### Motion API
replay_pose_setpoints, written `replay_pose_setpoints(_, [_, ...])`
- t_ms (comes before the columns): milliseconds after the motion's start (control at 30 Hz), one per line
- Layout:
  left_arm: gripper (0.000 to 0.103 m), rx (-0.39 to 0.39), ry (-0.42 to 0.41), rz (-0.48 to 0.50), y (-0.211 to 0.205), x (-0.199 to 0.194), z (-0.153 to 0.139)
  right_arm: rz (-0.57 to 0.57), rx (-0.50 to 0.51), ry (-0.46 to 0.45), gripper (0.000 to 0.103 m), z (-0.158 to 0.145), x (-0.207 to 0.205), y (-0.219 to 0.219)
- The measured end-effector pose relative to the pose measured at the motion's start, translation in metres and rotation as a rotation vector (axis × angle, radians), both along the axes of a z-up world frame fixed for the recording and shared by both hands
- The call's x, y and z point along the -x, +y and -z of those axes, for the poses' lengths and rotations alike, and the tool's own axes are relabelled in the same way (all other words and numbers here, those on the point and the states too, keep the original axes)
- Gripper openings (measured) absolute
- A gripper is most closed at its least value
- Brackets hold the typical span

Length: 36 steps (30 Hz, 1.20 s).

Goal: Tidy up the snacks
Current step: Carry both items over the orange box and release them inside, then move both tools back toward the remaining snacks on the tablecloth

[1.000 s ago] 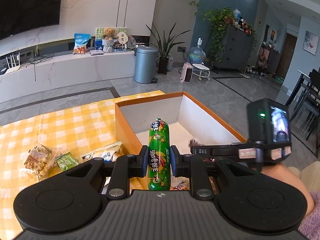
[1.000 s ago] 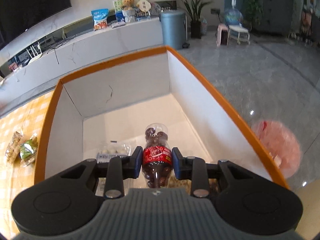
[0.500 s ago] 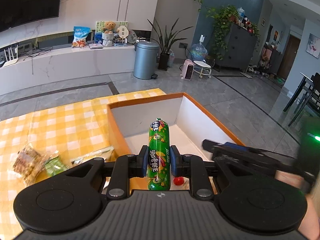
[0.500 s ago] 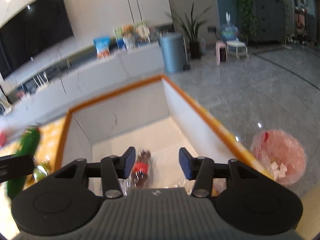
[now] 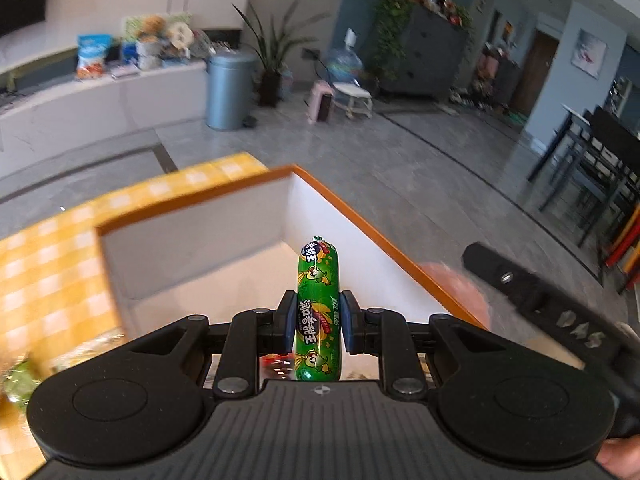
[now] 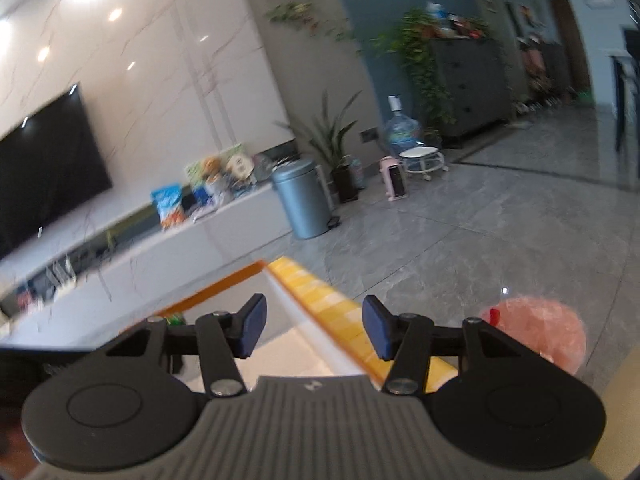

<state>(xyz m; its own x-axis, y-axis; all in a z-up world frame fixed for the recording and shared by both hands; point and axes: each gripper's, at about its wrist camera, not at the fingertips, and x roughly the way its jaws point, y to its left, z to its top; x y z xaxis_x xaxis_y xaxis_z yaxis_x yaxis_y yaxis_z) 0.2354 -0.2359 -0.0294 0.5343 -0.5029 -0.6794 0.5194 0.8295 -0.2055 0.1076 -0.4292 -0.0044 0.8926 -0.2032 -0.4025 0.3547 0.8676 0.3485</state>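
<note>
While clamped upright, green sausage stick, cartoon-printed wrapper

The left hand-held gripper is clamped on the green sausage above the orange box; the right hand-held gripper, its jaws having just been opening, is empty.

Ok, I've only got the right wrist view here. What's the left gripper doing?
Observer: The left gripper is shut on a green sausage, which sticks out forward past the jaws.
Operator: Where is that relative to the box?
Observer: Over the open box, inside its orange rim, with the sausage above the white floor.
Operator: Is anything in the box?
Observer: One red item shows on the box floor just below the jaws. It is too blurred to name.
</note>
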Motion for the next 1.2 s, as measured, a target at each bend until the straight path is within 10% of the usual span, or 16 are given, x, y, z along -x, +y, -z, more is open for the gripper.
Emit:
replay_pose_setpoints(600, [0.026,-0.154,0.182,0.049,-0.053,-0.017,0.056,-0.031,-0.013,0.021,0.054,0.007,-0.004,-0.003])
replay_pose_setpoints(667, [0.031,-0.141,0.150,0.049,-0.050,-0.013,0.051,-0.037,-0.017,0.026,0.054,0.008,-0.005,-0.003])
replay_pose_setpoints(800, [0.084,-0.197,0.035,0.056,-0.047,0.003,0.040,-0.040,-0.010,0.025,0.054,0.008,-0.003,0.000])
replay_pose_setpoints(1200, [0.085,-0.268,-0.155,-0.044,-0.013,0.055,-0.007,-0.046,0.024,0.000,0.054,0.001,0.002,0.007])
